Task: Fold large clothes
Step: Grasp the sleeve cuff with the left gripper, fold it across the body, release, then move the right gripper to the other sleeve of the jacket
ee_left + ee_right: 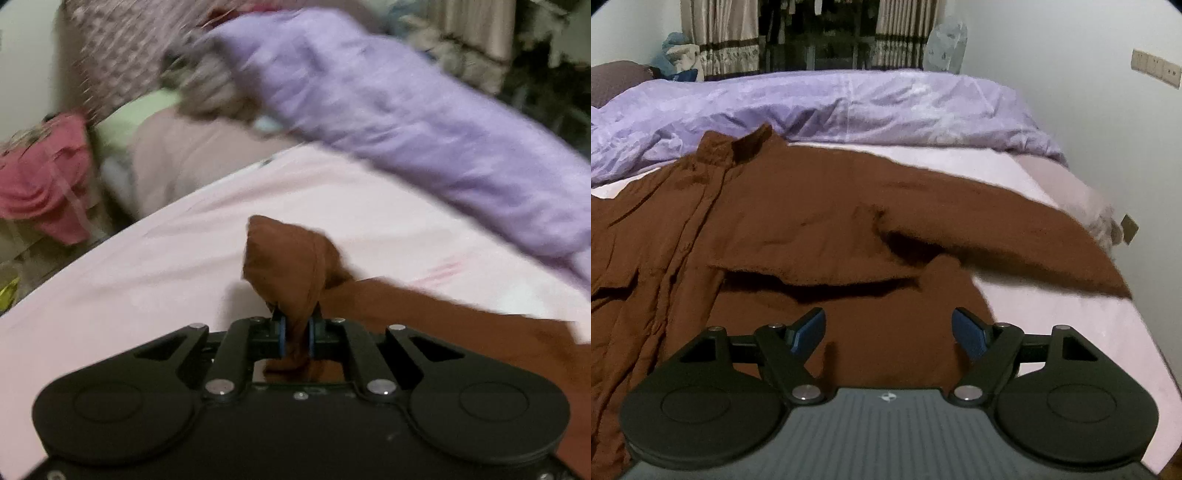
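- Currently mid-fold on a brown button-front shirt (798, 229), spread front-up across the pink bedsheet (1071, 332), collar toward the lilac duvet (849, 107) bunched along the far side of the bed.
- Left gripper (295, 332) clamped tight on a bunched end of the brown cloth, probably a sleeve end or cuff; fabric puffs out past the fingertips and trails off to the right over the sheet.
- Left view smeared by blur, so exact part of the garment pinched not certain.
- Right gripper (888, 332) spread wide, blue pads (809, 330) well apart, nothing between them; poised just above the shirt's lower body near the hem.
- Right-side sleeve (1015, 243) lying angled across toward the bed edge, partly over the body panel; a loose flap of cloth (812, 275) folded and shadowed just ahead of the right gripper.
- Judged step: carrying the gripped sleeve inward over the chest.
- To do well: keep held cloth low and taut, draw it straight across so the sleeve lands flat along the placket, not twisted.
- Worth pinning the body with the free gripper, or taking the hem corner, so the shirt does not slide on the smooth sheet.
- Risk: bunched grip leaving a wad when let go; release gently, then smooth flat.
- Clutter at bedside, a pink garment (48, 177) and a patterned pillow (122, 55), well apart from the work.
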Demonstrator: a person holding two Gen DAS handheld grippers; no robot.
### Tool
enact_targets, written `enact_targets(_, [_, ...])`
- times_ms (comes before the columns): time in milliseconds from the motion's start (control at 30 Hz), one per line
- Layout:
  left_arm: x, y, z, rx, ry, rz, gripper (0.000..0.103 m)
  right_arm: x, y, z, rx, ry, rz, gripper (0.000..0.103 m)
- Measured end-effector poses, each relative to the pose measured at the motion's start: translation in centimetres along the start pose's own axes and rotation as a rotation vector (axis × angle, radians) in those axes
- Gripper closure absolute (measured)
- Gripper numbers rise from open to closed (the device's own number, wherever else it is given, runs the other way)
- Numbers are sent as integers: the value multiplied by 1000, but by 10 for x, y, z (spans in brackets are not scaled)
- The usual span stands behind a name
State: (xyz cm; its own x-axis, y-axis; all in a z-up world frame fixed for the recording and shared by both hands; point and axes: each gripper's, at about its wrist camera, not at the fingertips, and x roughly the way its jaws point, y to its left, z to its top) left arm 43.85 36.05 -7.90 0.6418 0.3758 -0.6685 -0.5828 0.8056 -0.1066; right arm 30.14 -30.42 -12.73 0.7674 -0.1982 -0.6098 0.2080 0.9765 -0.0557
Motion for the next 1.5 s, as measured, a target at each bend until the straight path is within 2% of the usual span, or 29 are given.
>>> enact_targets(133, [-52, -58, 1, 72, -76, -121, 95, 4, -14, 7, 13, -12, -17, 11])
enact_targets(233, [-84, -120, -21, 156, -111, -213, 95, 18, -28, 11, 19, -6, -53, 11])
enact_targets(367, [-126, -211, -70, 286, -70, -433, 95, 36, -41, 16, 27, 8, -90, 11])
enact_targets(500, [-169, -296, -108, 367, -57, -679, 95, 47, -55, 20, 32, 12, -122, 11])
enact_targets(567, [-184, -331, -126, 396, -63, -766, 95, 53, -64, 21, 42, 4, -155, 11])
enact_targets(600, [-190, -352, -137, 423, -50, -827, 94, 55, -69, 21, 49, 3, -182, 11])
enact_targets(700, [-187, -396, -167, 438, 27, -939, 94, 64, -82, 17, 91, 3, -223, 11])
enact_targets(800, [-168, -431, -199, 458, 122, -945, 95, 73, -90, 15, 121, 33, -221, 12])
enact_targets(867, [-148, -441, -218, 479, 164, -946, 94, 77, -89, 15, 116, 41, -236, 12])
enact_targets(1000, [-117, -460, -266, 524, 300, -926, 89, 82, -86, 12, 79, 81, -249, 12])
enact_targets(1100, [-118, -464, -273, 573, 251, -934, 76, 85, -87, 12, 88, 100, -242, 12])
enact_targets(1167, [-122, -473, -271, 592, 306, -999, 30, 86, -87, 11, 87, 106, -244, 11])
enact_targets(1233, [-130, -473, -266, 596, 408, -1086, 29, 87, -87, 10, 83, 114, -258, 11])
enact_targets(1300, [-144, -463, -260, 614, 431, -1169, 29, 88, -89, 10, 87, 119, -264, 11])
enact_targets(1400, [-167, -430, -255, 664, 370, -1220, 29, 87, -95, 8, 105, 122, -269, 11])
enact_targets(1500, [-176, -389, -246, 687, 300, -1195, 28, 86, -105, 6, 129, 120, -276, 11])
